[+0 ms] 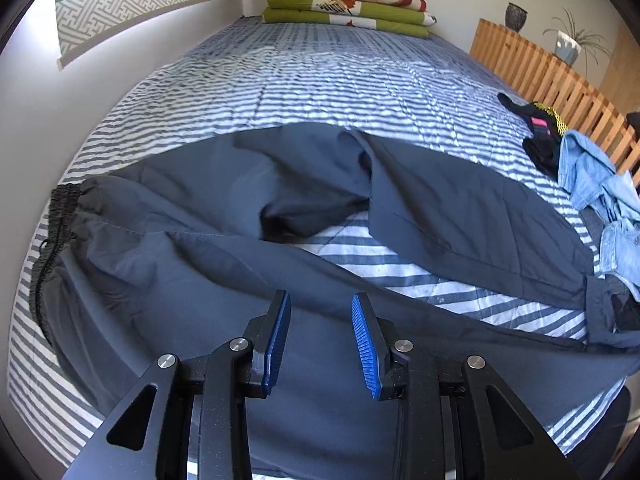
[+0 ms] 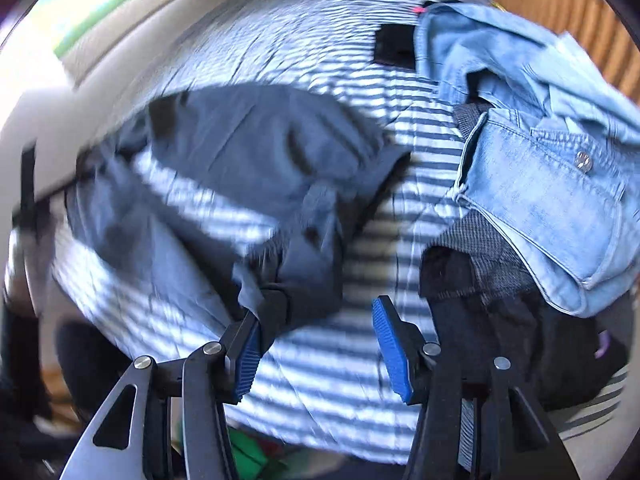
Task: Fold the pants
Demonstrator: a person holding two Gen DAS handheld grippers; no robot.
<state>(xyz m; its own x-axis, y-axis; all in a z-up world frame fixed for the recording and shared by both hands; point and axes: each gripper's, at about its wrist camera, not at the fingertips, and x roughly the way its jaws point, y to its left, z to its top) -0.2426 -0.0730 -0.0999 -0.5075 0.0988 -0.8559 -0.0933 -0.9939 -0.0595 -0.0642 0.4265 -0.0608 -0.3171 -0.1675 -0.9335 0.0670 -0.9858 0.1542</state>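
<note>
Step in hand, as judged: spreading the grey pants (image 1: 224,216) flat before the first fold. Best to take both leg hems, pull the 2 legs parallel, and lay one over the other.

Left claw (image 1: 320,340) gapes open over the near leg, holding nothing. Right claw (image 2: 316,344) also spread; a dark cuff lies against its left finger, unclamped.

Pants sprawl on the striped bed (image 1: 320,92), legs splayed in a V, elastic waistband at left, fabric thin and rumpled. Right view blurred.

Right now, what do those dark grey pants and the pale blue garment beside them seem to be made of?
The dark grey pants look like thin, matte woven cloth, perhaps cotton or a synthetic: soft creases, gathered waistband. The pale blue garment looks like washed denim: mottled fade, topstitched seams, metal button.
</note>
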